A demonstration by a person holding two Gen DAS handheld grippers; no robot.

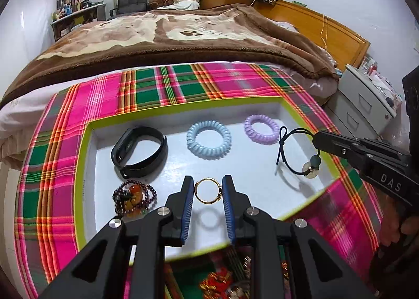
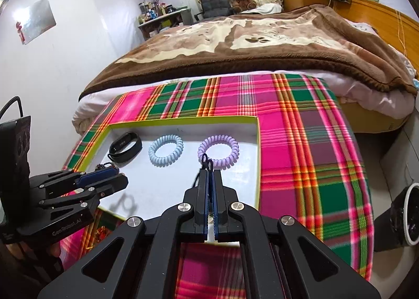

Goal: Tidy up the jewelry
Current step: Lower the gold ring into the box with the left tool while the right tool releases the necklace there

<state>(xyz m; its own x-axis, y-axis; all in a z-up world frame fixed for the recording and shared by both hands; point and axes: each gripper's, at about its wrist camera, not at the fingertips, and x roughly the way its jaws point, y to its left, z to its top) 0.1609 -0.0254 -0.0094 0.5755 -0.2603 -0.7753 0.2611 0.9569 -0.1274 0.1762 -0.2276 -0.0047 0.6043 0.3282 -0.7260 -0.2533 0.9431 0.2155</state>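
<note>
A white tray with a lime rim point(image 1: 183, 105) lies on a plaid cloth point(image 1: 167, 84). In it are a black fitness band point(image 1: 138, 152), a blue coil hair tie point(image 1: 209, 139), a purple coil hair tie point(image 1: 262, 129) and a dark bead bracelet point(image 1: 133, 199). My left gripper point(image 1: 208, 190) is shut on a gold ring point(image 1: 208, 190), held above the tray floor. My right gripper point(image 2: 210, 172) is shut on a dark cord bracelet with a coin charm point(image 1: 309, 169), hanging over the tray's right side. The cord's loop point(image 2: 207, 161) shows in the right wrist view.
The tray point(image 2: 183, 118) sits on a table at the foot of a bed with a brown blanket point(image 1: 183, 34). A grey drawer cabinet point(image 1: 366, 105) stands to the right. Red and gold items point(image 1: 222, 283) lie under the tray's near edge.
</note>
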